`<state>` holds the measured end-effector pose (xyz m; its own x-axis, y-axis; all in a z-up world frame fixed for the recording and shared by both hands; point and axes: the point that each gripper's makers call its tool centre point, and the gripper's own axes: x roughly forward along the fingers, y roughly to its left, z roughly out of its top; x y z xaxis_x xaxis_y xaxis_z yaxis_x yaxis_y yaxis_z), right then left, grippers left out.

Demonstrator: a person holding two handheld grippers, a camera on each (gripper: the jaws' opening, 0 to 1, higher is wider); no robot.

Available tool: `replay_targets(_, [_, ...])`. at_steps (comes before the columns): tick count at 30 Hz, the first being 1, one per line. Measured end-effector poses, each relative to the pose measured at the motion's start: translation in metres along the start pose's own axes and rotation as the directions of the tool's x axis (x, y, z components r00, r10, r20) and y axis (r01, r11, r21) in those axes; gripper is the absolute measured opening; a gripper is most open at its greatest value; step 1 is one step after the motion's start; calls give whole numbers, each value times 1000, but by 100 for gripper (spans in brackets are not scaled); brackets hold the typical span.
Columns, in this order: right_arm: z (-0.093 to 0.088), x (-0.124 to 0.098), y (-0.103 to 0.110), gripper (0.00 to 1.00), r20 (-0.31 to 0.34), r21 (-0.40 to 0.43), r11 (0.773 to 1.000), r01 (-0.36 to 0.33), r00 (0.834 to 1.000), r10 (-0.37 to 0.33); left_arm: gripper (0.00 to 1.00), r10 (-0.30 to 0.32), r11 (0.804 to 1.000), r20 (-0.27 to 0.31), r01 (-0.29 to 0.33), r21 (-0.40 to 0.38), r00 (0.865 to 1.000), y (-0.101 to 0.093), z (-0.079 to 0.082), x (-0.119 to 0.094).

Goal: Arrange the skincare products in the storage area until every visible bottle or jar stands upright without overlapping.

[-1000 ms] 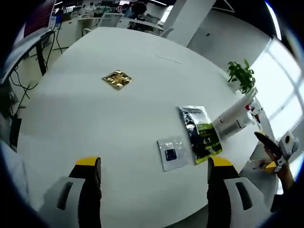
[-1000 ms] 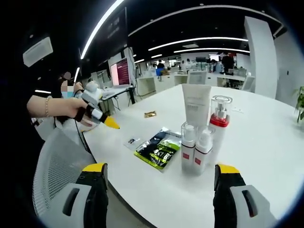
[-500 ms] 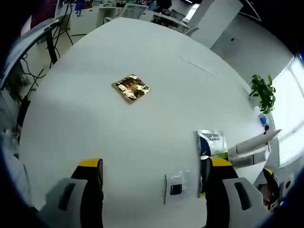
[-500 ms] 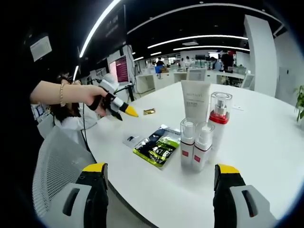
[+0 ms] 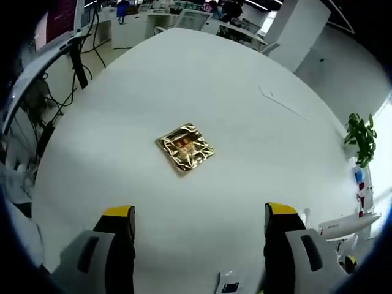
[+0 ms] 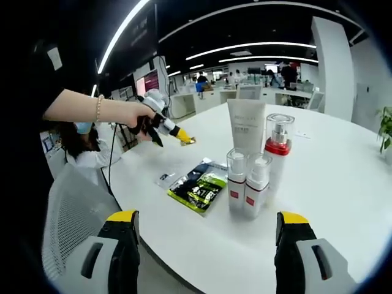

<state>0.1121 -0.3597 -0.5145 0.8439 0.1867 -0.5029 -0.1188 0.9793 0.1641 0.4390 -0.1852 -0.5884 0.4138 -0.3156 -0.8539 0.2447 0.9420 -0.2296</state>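
A gold sachet [image 5: 185, 148] lies flat on the white table [image 5: 245, 122], just ahead of my open left gripper [image 5: 199, 211], with nothing between its jaws. In the right gripper view, a white tube [image 6: 246, 125], a clear-capped bottle with a red collar [image 6: 277, 144] and two small white bottles [image 6: 236, 177] [image 6: 256, 184] stand upright close together. A green-black sachet [image 6: 199, 187] and a small white sachet [image 6: 164, 178] lie flat to their left. My right gripper [image 6: 208, 217] hangs open before the table edge. The left gripper [image 6: 184, 138], held by a hand, hovers beside the gold sachet [image 6: 191, 141].
A mesh office chair [image 6: 67, 226] stands at the table's near left edge. A potted plant [image 5: 361, 138] sits at the table's far side. Desks, monitors and cables surround the table. The person's arm [image 6: 92, 107] reaches in from the left.
The left gripper has travelled across the table away from the bottles to the gold sachet, which now sits mid-view. The right gripper has hardly moved.
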Motion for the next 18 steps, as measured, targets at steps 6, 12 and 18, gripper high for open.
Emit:
replay_targets(6, [0,0,1,97,-1,8,1000,0,1000,0,79,12,999,12,-12,-51,1000,-8,10,6])
replay_targets(12, [0,1,0,97,-1,21,1000,2,1000,-2,77,82,996,20,-81,-37,996,-6,12,4])
replay_targets(18, [-1,1,0,97,-9,24,1000,-1,1000,1,79,203,978,29,-201,-54,979,5,15,4])
